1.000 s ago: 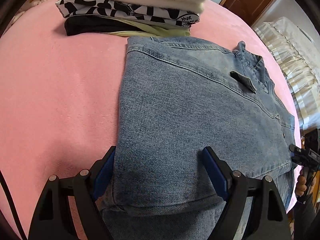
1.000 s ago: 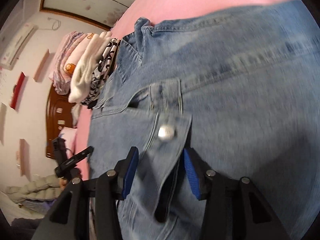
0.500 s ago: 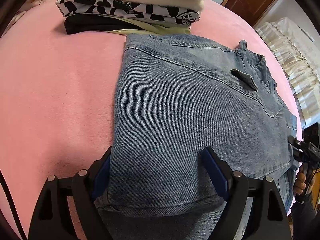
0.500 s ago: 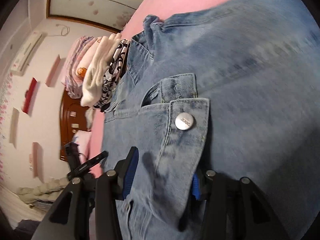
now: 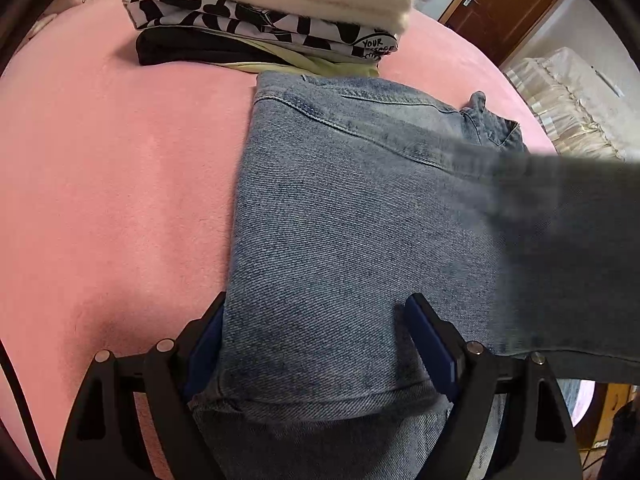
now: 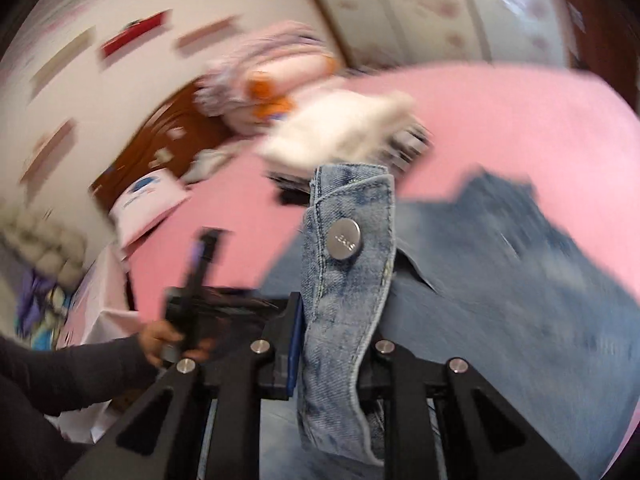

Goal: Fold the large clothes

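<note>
**Denim flap lifted for the fold while the near edge is pinned**

In the left wrist view, the pink bed (image 5: 100, 200) fills the left of the frame; a stack of folded clothes (image 5: 272, 12) sits at the upper middle, just beyond the denim garment (image 5: 340, 232), which lies flat across the centre. At the bottom centre the left tongs (image 5: 316, 344) stand wide apart, the folded near edge of the denim between the blue pads; whether the pads actually press it cannot be told. At the right of that frame a blurred sheet of denim is seen raised over the flat part.

In the right wrist view, a hand (image 6: 172, 340) in a dark sleeve is seen at the lower left, holding the other tool; at the centre the right tongs (image 6: 340, 356) are closing, clamped on a buttoned denim flap (image 6: 348, 264) that stands upright between them, with its metal button (image 6: 344, 239) in sight; the rest of the garment lies blurred at the right.

The step in hand is judged to be a fold of the held side across the body; next, the flap should be carried over and laid squarely, the near edge being kept still.
</note>
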